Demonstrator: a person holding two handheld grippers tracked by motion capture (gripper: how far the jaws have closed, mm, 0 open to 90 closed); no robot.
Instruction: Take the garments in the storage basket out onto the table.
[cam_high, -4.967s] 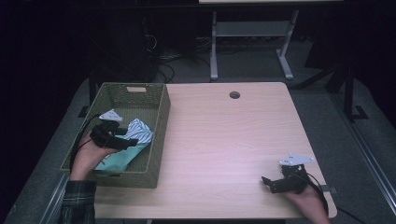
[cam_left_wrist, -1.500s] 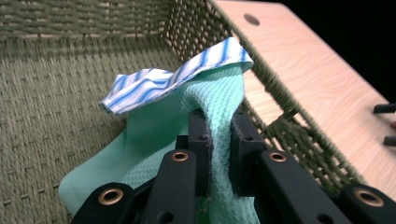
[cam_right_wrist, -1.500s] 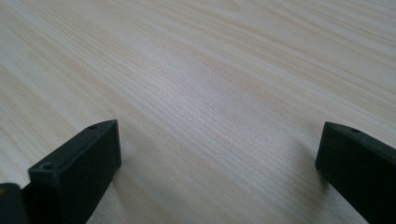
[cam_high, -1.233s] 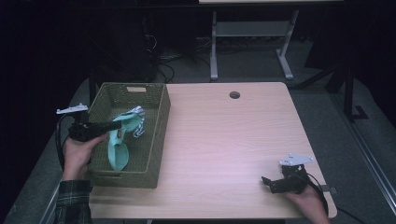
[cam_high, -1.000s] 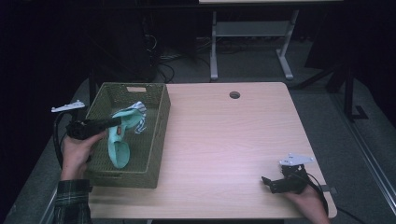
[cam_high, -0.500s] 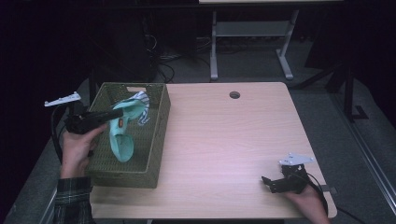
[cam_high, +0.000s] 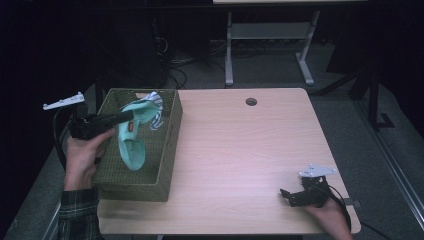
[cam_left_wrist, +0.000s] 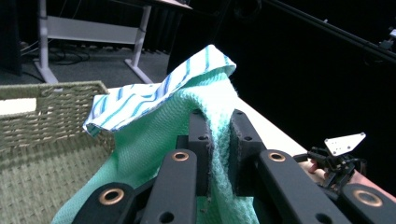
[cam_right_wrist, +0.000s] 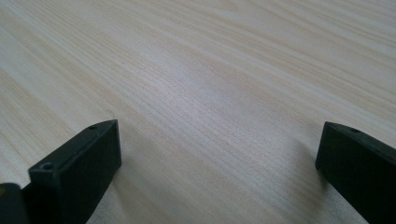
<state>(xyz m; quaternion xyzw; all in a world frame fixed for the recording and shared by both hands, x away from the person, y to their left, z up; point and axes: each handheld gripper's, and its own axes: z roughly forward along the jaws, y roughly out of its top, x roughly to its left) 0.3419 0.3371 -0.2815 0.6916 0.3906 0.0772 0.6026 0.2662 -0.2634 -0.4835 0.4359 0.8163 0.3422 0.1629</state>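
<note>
On the tabletop (cam_high: 240, 150), a pale wood-grain surface with a round cable hole (cam_high: 251, 101) near its far edge, we are working with a gripper in each hand. Along the left edge of it, a woven olive-green basket (cam_high: 167, 150) is sitting, reaching from the far left corner almost to the near one, with a handle slot cut in its end wall.

Above the basket, we are holding a mint-green cloth (cam_high: 131, 147) up in the air; it is hanging down into the basket's open top, and a white towel with blue stripes (cam_high: 155, 107) is draped over its upper fold. A small red tag is showing on the green cloth, but we cannot read any writing on it.

Our left gripper (cam_high: 122, 117) is pointing level across the basket from its left side, and in the left gripper view its jaws are pinching the green cloth (cam_left_wrist: 212, 140) tightly between the pads, striped towel (cam_left_wrist: 140, 100) lying on top.

Our right gripper (cam_high: 287, 196) is resting near the near right corner of the tabletop, its jaws standing wide apart over bare wood with nothing between them.
</note>
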